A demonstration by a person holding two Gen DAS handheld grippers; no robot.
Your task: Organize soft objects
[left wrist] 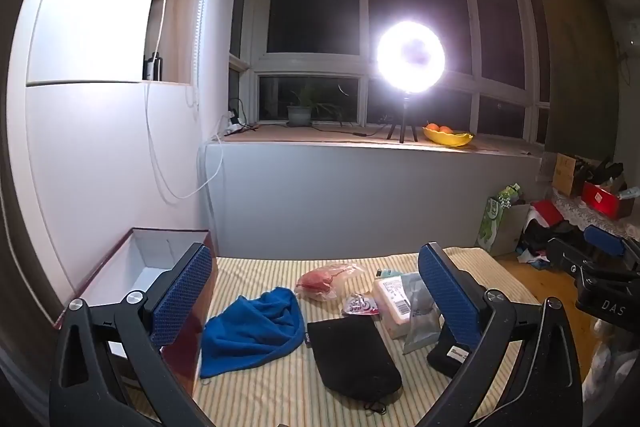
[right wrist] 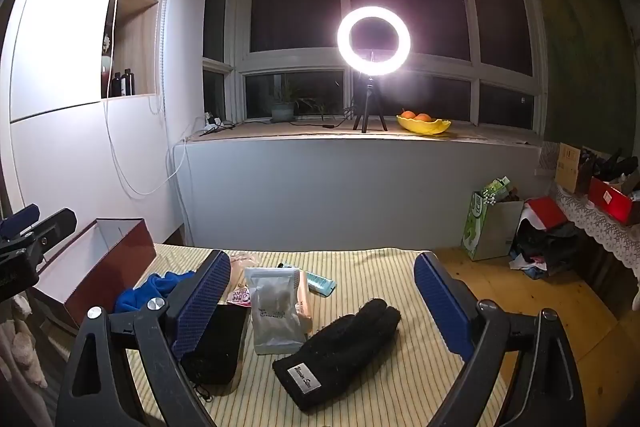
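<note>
Both grippers were spread wide, holding nothing. The black glove [right wrist: 340,351] lay between the right gripper [right wrist: 320,301] fingers; the blue towel [left wrist: 252,331] lay between the left gripper [left wrist: 316,291] fingers, perhaps touching the box [left wrist: 120,267] at the mat's left edge.

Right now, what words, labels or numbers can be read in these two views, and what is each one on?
"DAS": on the right gripper, seen at the edge of the left wrist view.
Cursive label on the black glove: too blurred to read for sure.
Barcode label on the pale packet: too small.
Print on the grey pouch: too small.
Pink round packet: lettering blurred.
</note>
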